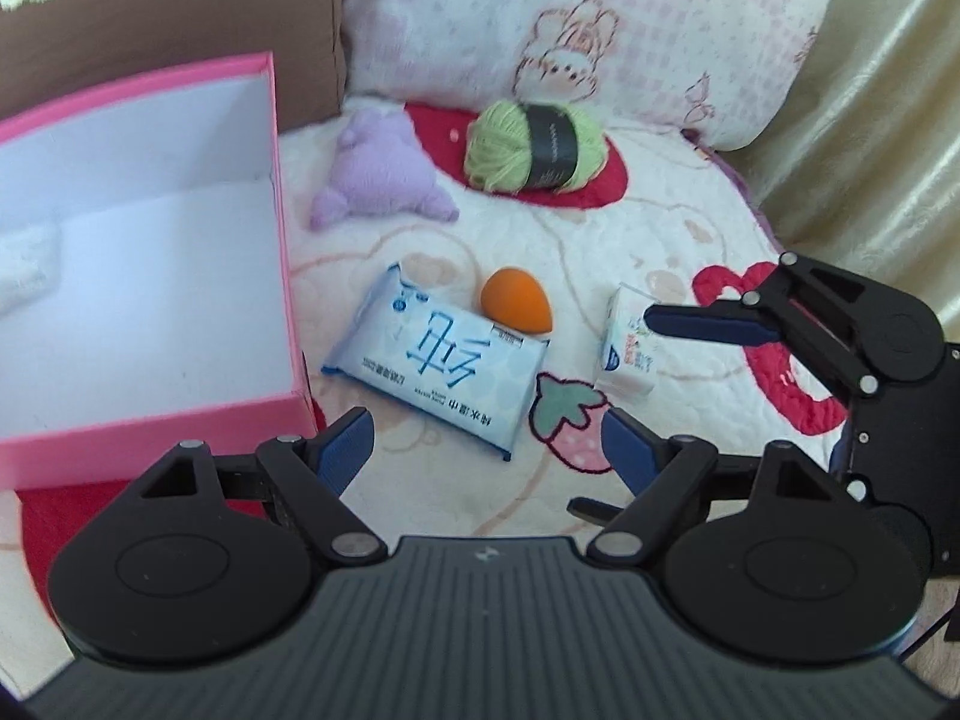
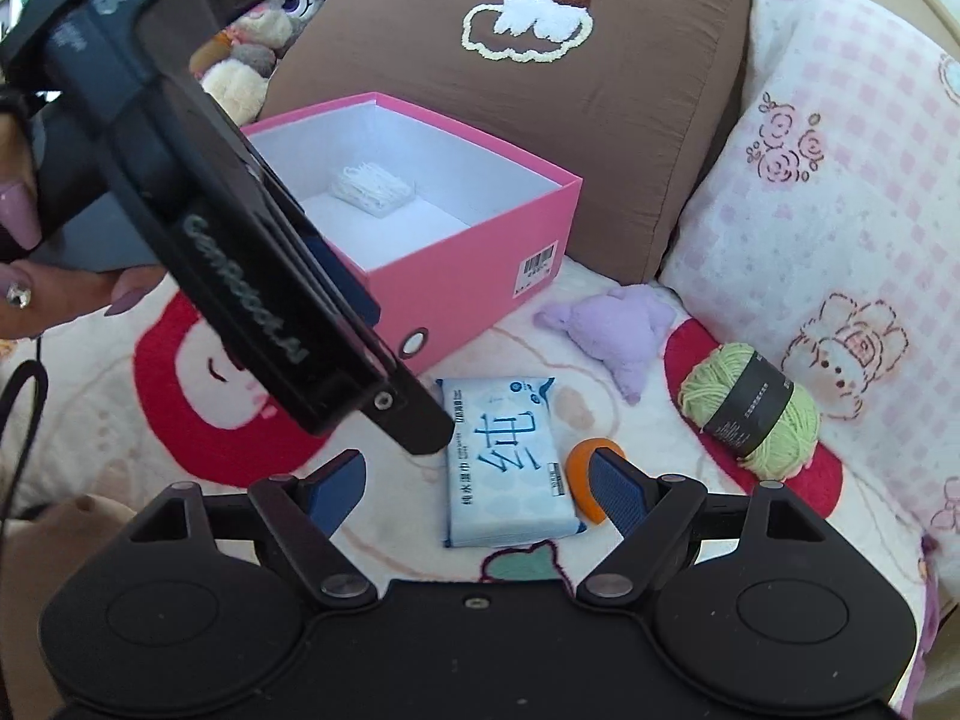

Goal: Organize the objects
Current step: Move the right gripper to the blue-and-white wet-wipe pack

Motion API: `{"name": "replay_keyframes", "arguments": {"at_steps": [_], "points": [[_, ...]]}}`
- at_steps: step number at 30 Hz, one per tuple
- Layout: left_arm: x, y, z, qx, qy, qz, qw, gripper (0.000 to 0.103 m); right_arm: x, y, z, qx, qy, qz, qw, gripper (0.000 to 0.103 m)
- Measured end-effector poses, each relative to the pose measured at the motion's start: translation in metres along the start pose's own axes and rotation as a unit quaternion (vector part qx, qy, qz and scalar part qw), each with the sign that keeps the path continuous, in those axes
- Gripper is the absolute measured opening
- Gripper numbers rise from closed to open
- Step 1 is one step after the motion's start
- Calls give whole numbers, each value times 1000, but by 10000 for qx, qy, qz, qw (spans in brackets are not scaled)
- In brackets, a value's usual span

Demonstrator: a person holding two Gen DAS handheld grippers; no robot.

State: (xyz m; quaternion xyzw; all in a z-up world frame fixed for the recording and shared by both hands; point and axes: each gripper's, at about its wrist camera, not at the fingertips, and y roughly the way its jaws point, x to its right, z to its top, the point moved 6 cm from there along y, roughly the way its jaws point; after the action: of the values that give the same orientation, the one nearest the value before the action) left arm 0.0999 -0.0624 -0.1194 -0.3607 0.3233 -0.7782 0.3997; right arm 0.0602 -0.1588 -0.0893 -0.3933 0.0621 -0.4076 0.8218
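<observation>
A blue wet-wipes pack [image 1: 438, 360] [image 2: 504, 462] lies flat on the quilt, with an orange egg-shaped sponge [image 1: 515, 300] [image 2: 579, 468] touching its edge. A small white tissue pack [image 1: 627, 348] lies further right. My left gripper [image 1: 489, 444] hovers open above the wipes pack, nothing between its pads. My right gripper [image 2: 474, 480] is open too and hangs over the same pack. One of its fingers [image 1: 708, 324] crosses the tissue pack. An open pink box [image 1: 282, 240] [image 2: 468, 264] holds a white bundle [image 2: 372, 186].
A purple plush [image 1: 378, 171] [image 2: 618, 330] and a green yarn ball [image 1: 534, 147] [image 2: 750, 408] lie beyond the wipes. A brown pillow [image 2: 540, 120] and a pink checked pillow [image 1: 600, 30] stand behind. A hand [image 2: 36, 288] holds the left gripper's body.
</observation>
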Motion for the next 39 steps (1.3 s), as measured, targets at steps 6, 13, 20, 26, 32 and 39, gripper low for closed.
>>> {"name": "replay_keyframes", "arguments": {"at_steps": [6,13,20,26,32,39], "points": [[-5,27,-4,-24,-166,-27,9999,81,5,25,-11,-51,-151,-152,9998,85],[-1,54,-10,-225,48,254,9994,77,16,53,-28,-262,-19,-150,9995,84],[-6,73,-10,-286,-49,219,9993,66,22,84,-39,-405,-4,-170,9990,84],[-10,88,-13,-321,-381,7,9988,53,18,95,-42,-458,-137,-184,9987,85],[-10,101,-16,-322,-679,-158,9970,51,17,97,-41,-496,-262,-207,9982,88],[-11,104,-19,-272,-1091,-241,9934,35,18,95,-43,-578,-494,-296,9967,84]]}}
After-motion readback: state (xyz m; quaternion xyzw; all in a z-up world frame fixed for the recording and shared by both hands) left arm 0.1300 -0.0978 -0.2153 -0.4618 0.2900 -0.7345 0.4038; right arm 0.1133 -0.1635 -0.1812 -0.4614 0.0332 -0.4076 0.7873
